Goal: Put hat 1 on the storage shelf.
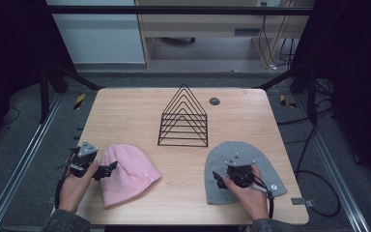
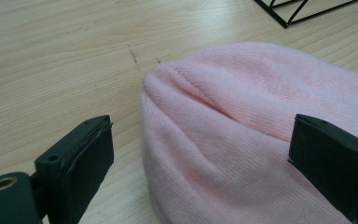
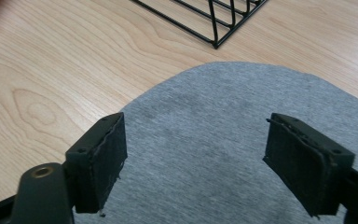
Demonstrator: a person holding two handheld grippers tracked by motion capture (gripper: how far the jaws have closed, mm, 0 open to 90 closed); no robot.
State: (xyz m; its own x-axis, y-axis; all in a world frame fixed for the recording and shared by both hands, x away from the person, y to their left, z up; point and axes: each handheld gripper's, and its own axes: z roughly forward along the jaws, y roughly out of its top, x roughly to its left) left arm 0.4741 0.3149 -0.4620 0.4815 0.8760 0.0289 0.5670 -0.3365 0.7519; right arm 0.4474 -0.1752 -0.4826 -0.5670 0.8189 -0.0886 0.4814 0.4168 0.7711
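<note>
My left gripper (image 2: 200,163) stood wide over the pink beanie (image 2: 261,121) at lower left; my right gripper (image 3: 193,163) gaped above the grey beanie (image 3: 223,140), lower right. Neither was grasped yet; the wire rack (image 1: 184,118) stood empty.

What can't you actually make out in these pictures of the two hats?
- Small tag on the pink beanie: high view, too small to read.
- Round badge on the grey beanie: high view, too small to read.
- Grey beanie's middle: high view, covered by the right gripper and hand.
- Wire rack: right gripper view, cut off by the top edge.
</note>
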